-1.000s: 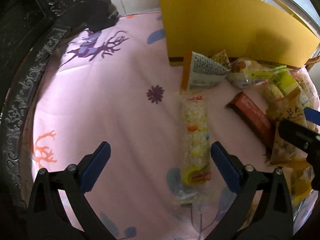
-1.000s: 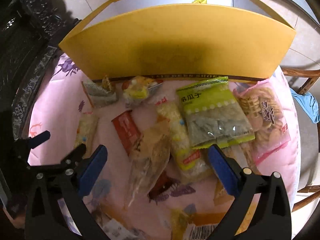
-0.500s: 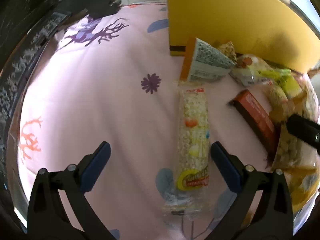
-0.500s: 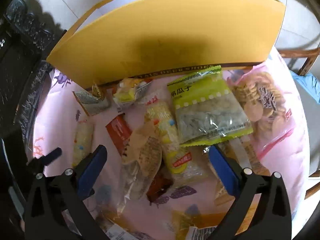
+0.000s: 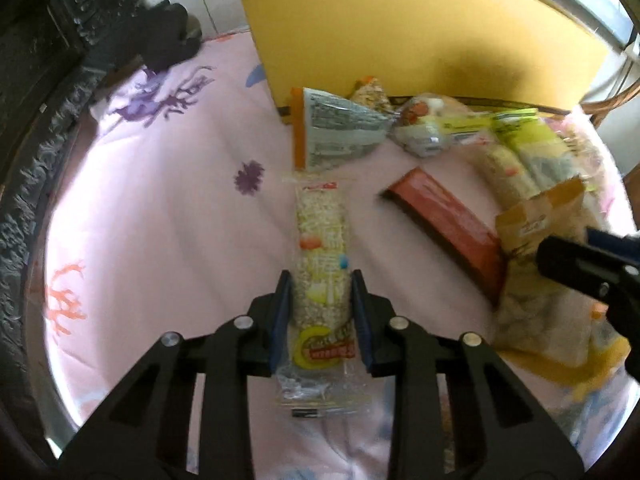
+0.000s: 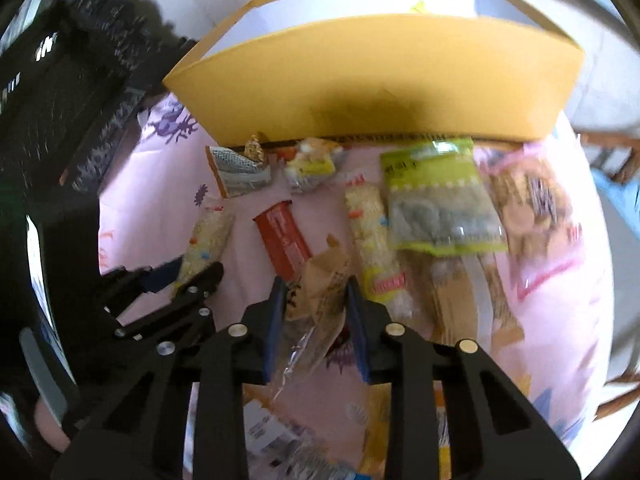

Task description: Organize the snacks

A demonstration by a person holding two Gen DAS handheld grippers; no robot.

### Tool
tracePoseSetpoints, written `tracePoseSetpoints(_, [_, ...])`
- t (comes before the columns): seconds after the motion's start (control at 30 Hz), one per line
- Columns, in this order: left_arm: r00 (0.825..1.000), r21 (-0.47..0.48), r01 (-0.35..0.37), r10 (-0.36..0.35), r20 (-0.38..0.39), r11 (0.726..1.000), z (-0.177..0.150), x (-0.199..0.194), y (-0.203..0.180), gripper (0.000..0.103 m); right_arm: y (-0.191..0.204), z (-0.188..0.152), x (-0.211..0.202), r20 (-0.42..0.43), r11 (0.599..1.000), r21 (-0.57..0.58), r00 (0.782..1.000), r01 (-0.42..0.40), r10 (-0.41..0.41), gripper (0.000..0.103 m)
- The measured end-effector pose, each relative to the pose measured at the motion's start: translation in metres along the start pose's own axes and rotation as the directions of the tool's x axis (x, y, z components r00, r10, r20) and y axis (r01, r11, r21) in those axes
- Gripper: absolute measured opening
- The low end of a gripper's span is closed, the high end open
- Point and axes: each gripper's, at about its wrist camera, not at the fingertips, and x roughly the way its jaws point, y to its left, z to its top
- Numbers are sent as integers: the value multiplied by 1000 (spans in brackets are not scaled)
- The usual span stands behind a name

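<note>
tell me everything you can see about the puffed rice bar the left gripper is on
The rice bar is a long stick of pale puffed grains with orange, yellow and blue bits, sealed in a clear crinkly wrapper with a red and yellow label near its close end. It lies flat on the pink sheet, pointing toward the yellow box. The left gripper is shut on its lower half, one finger on each long side. No other snack touches it.

Between my left claw (image 5: pixel 319 296) pads, blue on black arms, sits a clear-wrapped pale rice-puff bar (image 5: pixel 321 256) speckled orange, yellow and blue, with a yellow-and-red label. Beyond it the pink cloth (image 5: pixel 160 208) carries purple flower and deer prints and an orange coral print. Ahead of my right claw (image 6: pixel 313 300) lie a red-orange wrapped bar (image 6: pixel 284 240), a lime-green seed packet (image 6: pixel 438 200) and a plain mustard-yellow cardboard box (image 6: pixel 372 80).
</note>
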Motion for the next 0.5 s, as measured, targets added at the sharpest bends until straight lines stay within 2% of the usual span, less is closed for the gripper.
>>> tracePoseSetpoints(0.1, [997,-48,77,-77,-15,996,-1,-8,5,29,3,-2,-24,69,998,-45,997,34,-31,30])
tracePoseSetpoints(0.27, [996,-46,86,-85,13,995,1,-23,4,29,-3,-6,-46,109,998,-37,993,47,-42,30])
tracePoseSetpoints(0.37, [991,-69,131,-129,31,989,2,-36,9,29,-9,-8,-51,99,999,15,995,-30,28,30])
tracePoseSetpoints(0.43, [992,-46,118,-116,47,992,4,-44,9,29,-6,-8,-60,122,1000,-21,993,-6,9,30])
tracePoseSetpoints(0.5, [993,-42,97,-94,69,994,5,-55,10,29,-5,-7,-69,141,1000,-18,990,-19,21,30])
